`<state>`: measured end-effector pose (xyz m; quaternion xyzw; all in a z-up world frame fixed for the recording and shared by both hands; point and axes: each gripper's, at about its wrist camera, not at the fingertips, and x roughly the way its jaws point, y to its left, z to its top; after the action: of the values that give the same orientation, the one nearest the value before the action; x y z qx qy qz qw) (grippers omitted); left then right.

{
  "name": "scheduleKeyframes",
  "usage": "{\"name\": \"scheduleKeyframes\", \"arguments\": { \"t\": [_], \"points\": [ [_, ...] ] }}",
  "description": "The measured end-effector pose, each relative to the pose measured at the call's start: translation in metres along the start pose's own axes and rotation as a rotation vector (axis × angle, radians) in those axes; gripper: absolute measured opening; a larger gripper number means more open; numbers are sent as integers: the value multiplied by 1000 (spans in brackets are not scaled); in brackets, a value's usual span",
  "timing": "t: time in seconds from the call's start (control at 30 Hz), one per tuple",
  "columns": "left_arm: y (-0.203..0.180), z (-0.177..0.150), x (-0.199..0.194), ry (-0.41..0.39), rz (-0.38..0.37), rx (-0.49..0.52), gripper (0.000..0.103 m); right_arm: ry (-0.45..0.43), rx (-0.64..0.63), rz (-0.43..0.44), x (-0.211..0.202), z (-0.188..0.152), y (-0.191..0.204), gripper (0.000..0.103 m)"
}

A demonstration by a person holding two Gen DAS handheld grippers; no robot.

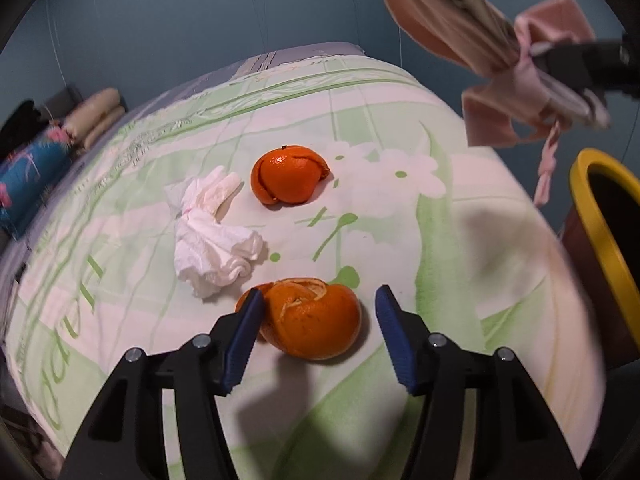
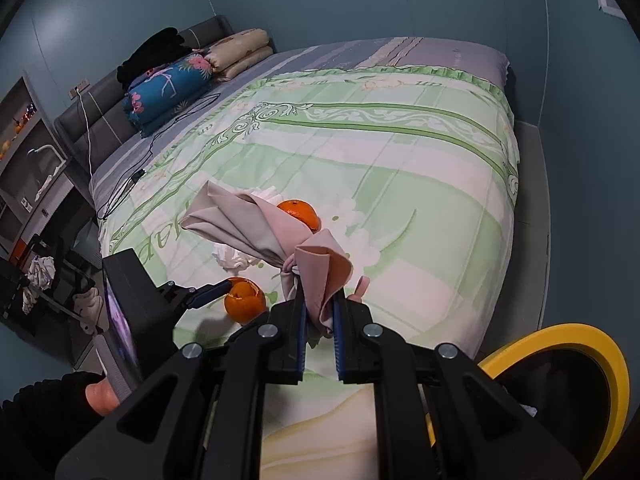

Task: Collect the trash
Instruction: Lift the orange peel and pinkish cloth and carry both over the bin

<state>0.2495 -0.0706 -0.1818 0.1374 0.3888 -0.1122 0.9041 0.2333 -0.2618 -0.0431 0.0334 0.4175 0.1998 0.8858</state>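
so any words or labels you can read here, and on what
No text reads for certain.
Quilt: large green cursive letters near its left edge, seen at an angle, perhaps "dap", not readable.
Quilt border: small repeated motifs looking like "un", too small to confirm.
Bin: no label visible.

**Quick head count on the bed**

Two orange peels: near orange peel [image 1: 310,318], far orange peel [image 1: 289,174]. One crumpled white tissue [image 1: 214,236]. One pinkish cloth scrap [image 2: 276,236]. One yellow-rimmed bin [image 1: 600,236]. Two grippers: left gripper [image 1: 320,340], right gripper [image 2: 320,320]. One bed [image 2: 420,184].
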Motion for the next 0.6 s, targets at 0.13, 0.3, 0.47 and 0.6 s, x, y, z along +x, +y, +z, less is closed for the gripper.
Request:
{"name": "scheduleKeyframes", "arguments": {
  "t": [0.13, 0.3, 0.47, 0.6],
  "points": [
    [3, -1, 3, 3, 11, 6, 54, -12, 9, -7, -7, 0, -5, 10],
    [29, -12, 17, 69, -53, -85, 54, -31, 20, -10, -17, -2, -6, 10],
    [57, -14, 14, 49, -126, -241, 31, -46, 25, -16, -29, -3, -7, 10],
    [61, -14, -7, 0, -154, -261, 29, -70, 18, -23, -45, -5, -7, 10]
  ]
}}
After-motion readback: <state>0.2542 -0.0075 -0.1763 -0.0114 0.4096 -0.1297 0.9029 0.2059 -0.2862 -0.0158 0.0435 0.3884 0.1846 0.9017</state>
